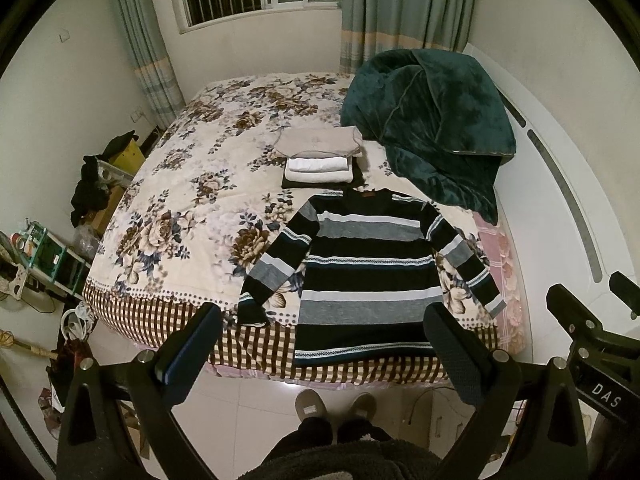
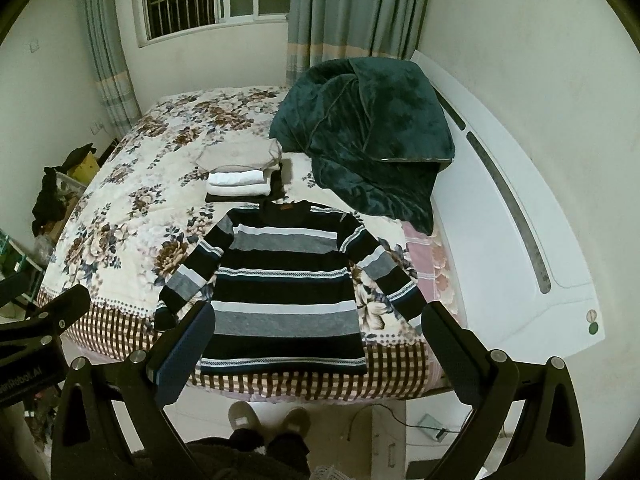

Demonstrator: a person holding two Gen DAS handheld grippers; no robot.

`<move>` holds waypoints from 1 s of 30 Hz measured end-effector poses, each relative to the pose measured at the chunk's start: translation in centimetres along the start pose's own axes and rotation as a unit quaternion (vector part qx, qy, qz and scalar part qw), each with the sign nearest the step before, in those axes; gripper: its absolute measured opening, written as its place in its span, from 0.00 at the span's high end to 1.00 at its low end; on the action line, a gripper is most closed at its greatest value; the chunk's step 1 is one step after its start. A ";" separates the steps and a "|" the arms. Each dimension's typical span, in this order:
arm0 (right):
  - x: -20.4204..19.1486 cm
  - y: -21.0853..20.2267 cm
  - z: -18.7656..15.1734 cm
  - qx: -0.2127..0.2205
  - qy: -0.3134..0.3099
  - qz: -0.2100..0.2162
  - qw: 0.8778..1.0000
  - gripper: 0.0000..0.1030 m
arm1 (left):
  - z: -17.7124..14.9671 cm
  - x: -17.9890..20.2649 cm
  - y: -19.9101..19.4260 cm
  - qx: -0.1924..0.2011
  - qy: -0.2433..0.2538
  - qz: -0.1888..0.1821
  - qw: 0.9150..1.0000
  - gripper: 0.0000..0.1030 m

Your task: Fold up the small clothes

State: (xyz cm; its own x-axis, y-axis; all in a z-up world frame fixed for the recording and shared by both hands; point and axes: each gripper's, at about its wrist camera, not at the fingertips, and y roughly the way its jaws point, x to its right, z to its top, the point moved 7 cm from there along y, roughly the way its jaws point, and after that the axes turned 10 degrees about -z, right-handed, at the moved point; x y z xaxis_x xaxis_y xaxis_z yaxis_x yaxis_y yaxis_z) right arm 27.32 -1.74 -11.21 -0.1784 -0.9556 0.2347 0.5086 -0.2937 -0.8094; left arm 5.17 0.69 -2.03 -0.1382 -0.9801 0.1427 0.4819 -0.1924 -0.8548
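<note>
A: Where is the garment?
B: The striped sweater [image 1: 360,276] lies flat on the bed [image 1: 192,184] near its foot edge, sleeves angled outward.
A: Neighbours?
B: A stack of folded clothes [image 1: 320,156] sits just beyond the collar; a green blanket [image 1: 432,128] is heaped to the right, near one shoulder.
A: Tools?
B: The left tool [image 1: 324,344] and right tool [image 2: 320,340] are both spread wide, empty, held above the floor short of the hem, over the person's slippers [image 2: 244,416].

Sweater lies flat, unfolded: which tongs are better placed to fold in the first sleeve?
Marginally the right tongs: open, with the black, grey and white striped knit sweater nearly centred; the left tongs, also open, sit slightly off-centre.
</note>
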 end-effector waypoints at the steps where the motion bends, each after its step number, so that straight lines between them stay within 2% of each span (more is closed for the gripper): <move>1: -0.1 0.0 0.0 -0.001 0.000 -0.001 1.000 0.00 | 0.2 0.0 0.0 0.000 0.000 0.000 1.000 0.00; 18: -0.6 -0.7 0.6 0.004 0.000 -0.002 1.000 0.00 | -0.3 -1.1 -1.0 0.009 -0.002 -0.002 1.000 0.00; 25: -0.2 -1.6 2.6 0.010 -0.003 0.003 1.000 0.00 | -0.2 -1.3 -1.3 0.011 -0.003 -0.001 1.000 0.00; 30: -0.4 -1.8 2.2 0.011 -0.003 0.003 1.000 0.00 | -0.3 -1.3 -1.4 0.013 -0.002 -0.002 1.000 0.00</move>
State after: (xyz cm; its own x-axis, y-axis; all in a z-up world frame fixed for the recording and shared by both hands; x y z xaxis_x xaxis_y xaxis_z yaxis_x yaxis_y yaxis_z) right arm 28.35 -0.87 -8.65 -0.1713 -0.9572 0.2331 0.5283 -0.2890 -0.7984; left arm 4.43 2.28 -1.20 -0.1364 -0.9796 0.1478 0.5033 -0.1970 -0.8413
